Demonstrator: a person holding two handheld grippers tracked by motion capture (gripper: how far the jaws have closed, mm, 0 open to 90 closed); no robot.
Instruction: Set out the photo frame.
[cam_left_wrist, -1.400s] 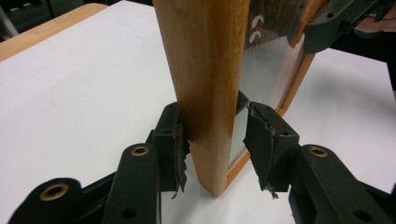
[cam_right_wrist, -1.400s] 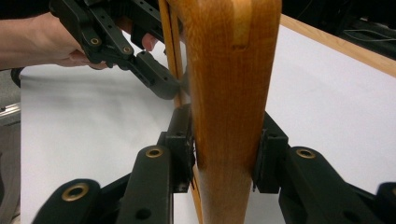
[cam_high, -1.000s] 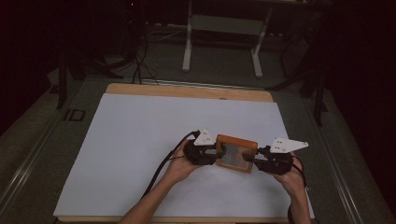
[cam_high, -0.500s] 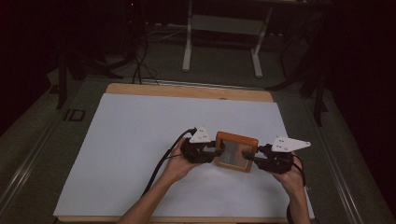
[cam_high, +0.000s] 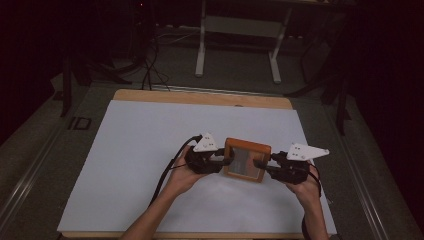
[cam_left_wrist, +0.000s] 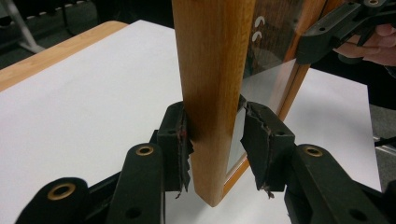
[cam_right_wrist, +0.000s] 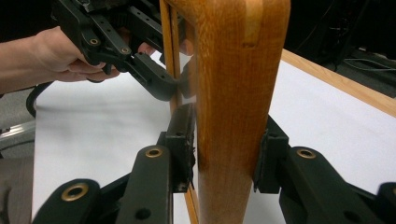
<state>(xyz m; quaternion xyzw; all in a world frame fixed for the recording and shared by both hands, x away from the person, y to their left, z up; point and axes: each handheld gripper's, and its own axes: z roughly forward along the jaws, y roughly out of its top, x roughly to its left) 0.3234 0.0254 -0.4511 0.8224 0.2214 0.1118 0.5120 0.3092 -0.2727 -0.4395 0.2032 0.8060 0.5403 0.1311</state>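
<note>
Holding wooden frame (cam_high: 245, 160) above white sheet (cam_high: 125, 150).

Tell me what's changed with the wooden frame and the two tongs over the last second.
The left tongs have lifted their side of the wooden frame slightly, tilting it a little more. Both left and right tongs stay clamped on opposite sides of the frame. The white sheet is unchanged.

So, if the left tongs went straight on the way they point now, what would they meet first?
The left tongs already grip the left side of the small orange-brown wooden frame with a glass pane. Straight on, they would probably push into that frame, with the right tongs behind it.
</note>
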